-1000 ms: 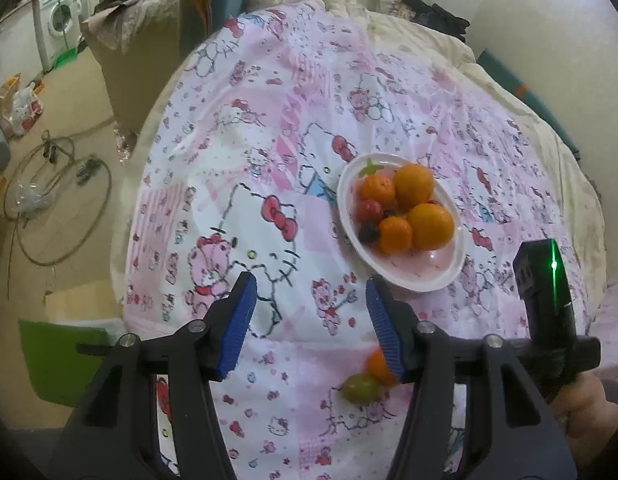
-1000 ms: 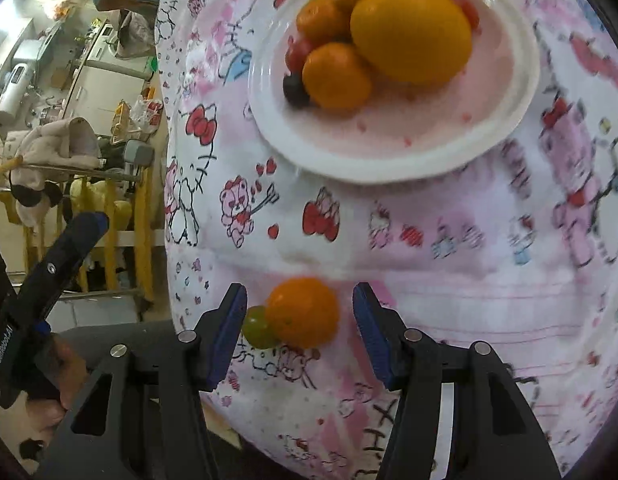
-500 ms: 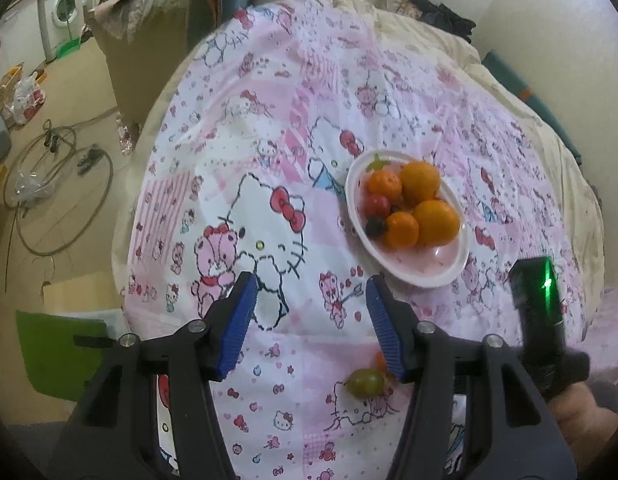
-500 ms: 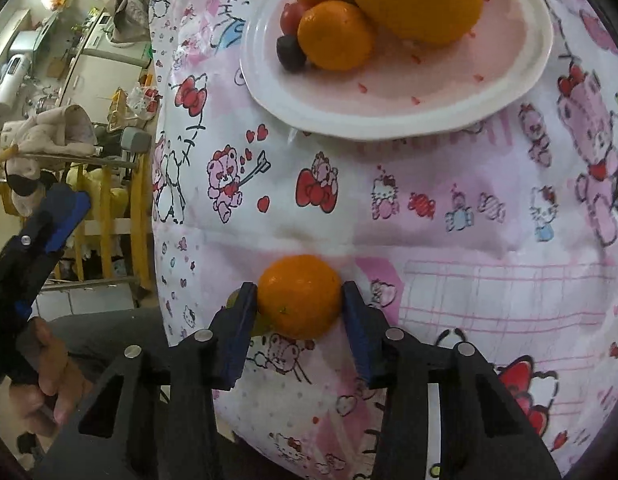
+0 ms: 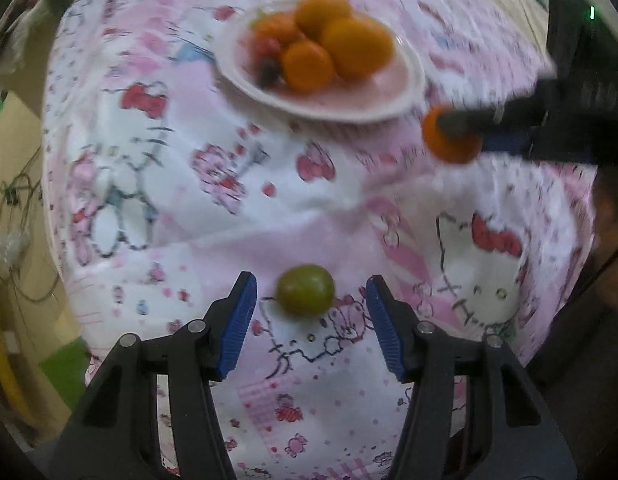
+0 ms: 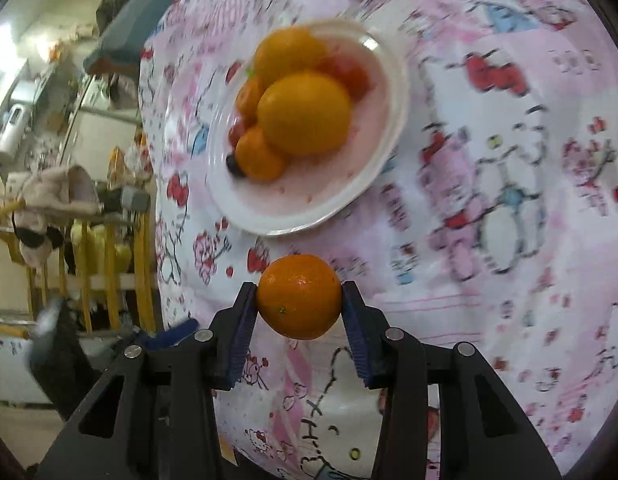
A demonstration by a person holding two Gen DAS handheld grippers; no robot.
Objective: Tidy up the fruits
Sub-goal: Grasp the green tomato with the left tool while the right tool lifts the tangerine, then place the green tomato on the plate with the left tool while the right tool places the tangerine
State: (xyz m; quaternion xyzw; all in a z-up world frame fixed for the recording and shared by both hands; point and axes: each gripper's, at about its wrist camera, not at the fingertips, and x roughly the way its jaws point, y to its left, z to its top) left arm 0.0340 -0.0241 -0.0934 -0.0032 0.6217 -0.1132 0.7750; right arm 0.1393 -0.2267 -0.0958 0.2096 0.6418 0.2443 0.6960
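Note:
My right gripper (image 6: 299,300) is shut on a small orange tangerine (image 6: 299,297), held above the patterned cloth just short of the white plate (image 6: 373,184). The plate carries several oranges, tangerines and small red fruits. In the left wrist view the same tangerine (image 5: 449,148) hangs in the right gripper's dark fingers beside the plate (image 5: 405,92). My left gripper (image 5: 311,300) points steeply down, open, with a small green fruit (image 5: 305,290) lying on the cloth between its blue pads (image 5: 239,316) without touching them.
The pink and white cartoon-print cloth (image 5: 189,168) covers a rounded table. Past its left edge the floor holds cables (image 5: 13,200) and a green item. In the right wrist view a yellow rack (image 6: 109,248) with hanging laundry stands beyond the table edge.
The right gripper closed on the tangerine and lifted it toward the plate. The left gripper dropped and tilted down over the green fruit, which now lies between its pads.

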